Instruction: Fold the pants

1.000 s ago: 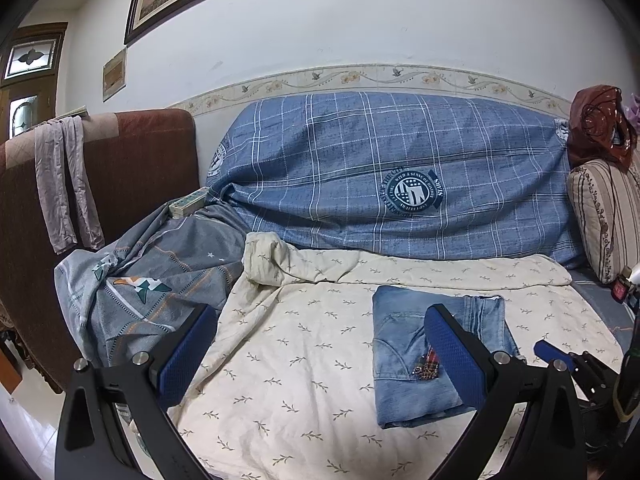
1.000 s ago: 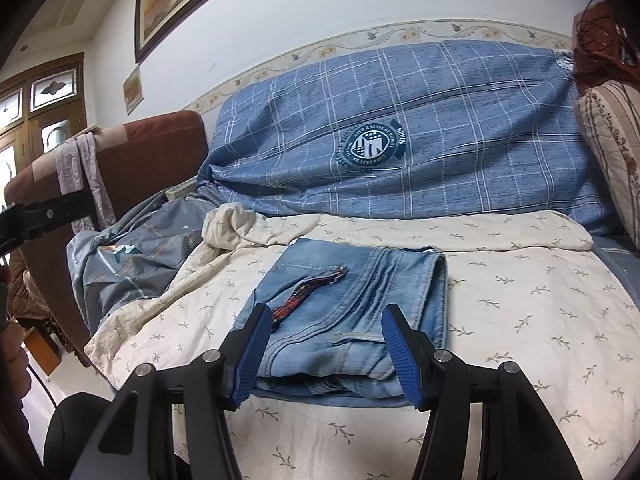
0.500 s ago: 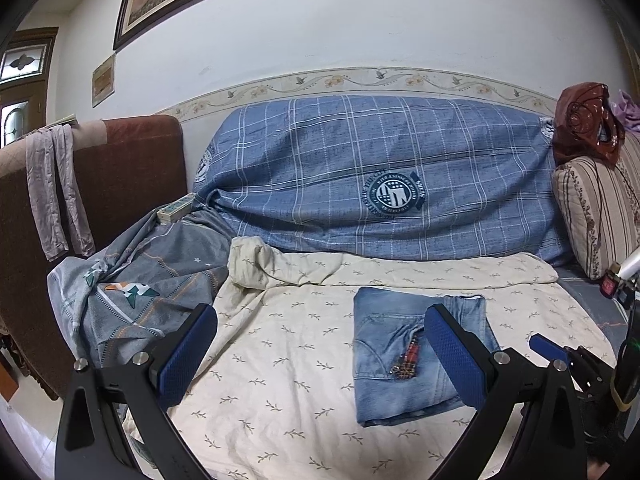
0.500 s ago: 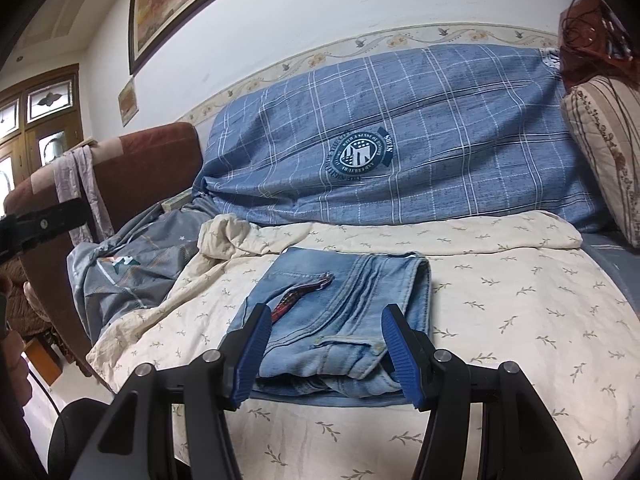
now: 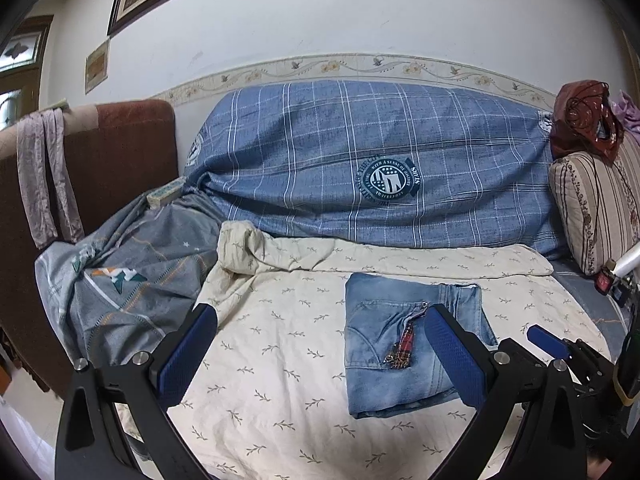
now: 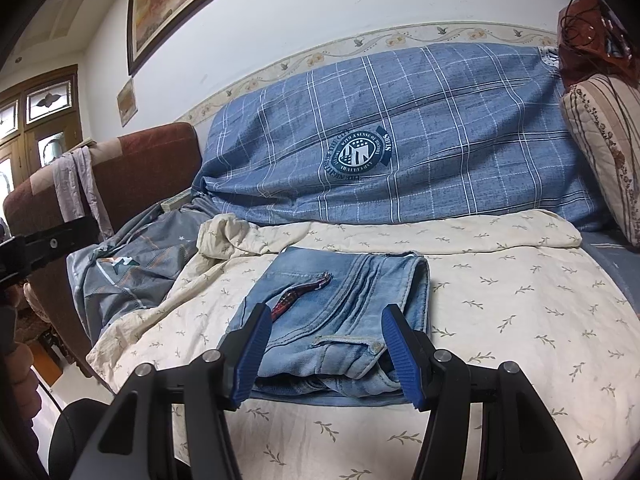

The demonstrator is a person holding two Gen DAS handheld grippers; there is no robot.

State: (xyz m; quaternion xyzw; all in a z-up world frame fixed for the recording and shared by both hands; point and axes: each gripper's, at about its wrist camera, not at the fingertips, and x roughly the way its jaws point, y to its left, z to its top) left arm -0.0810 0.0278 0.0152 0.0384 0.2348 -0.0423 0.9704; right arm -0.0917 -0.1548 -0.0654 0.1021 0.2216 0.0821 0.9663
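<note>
The blue denim pants [image 5: 384, 344] lie folded into a compact rectangle on the cream leaf-print sheet [image 5: 280, 360], with a red plaid strap on top. In the right wrist view the pants [image 6: 344, 312] sit just beyond my right gripper [image 6: 328, 352], which is open and empty, its jaws level with the near edge of the fold. My left gripper [image 5: 320, 356] is open and empty, held back from the sheet, with the pants behind its right finger [image 5: 452, 356]. The right gripper's blue tip [image 5: 546, 340] shows at the right of the left wrist view.
A blue plaid cover [image 5: 380, 160] drapes the sofa back. A grey bedsheet [image 5: 120, 280] is bunched at the left beside a brown armrest [image 5: 112, 152]. A striped pillow [image 5: 592, 200] stands at the right. The cream sheet's front edge hangs over the seat.
Both grippers have drawn back from the folded pants, which look smaller and farther off in the left wrist view. The pants have not moved.
</note>
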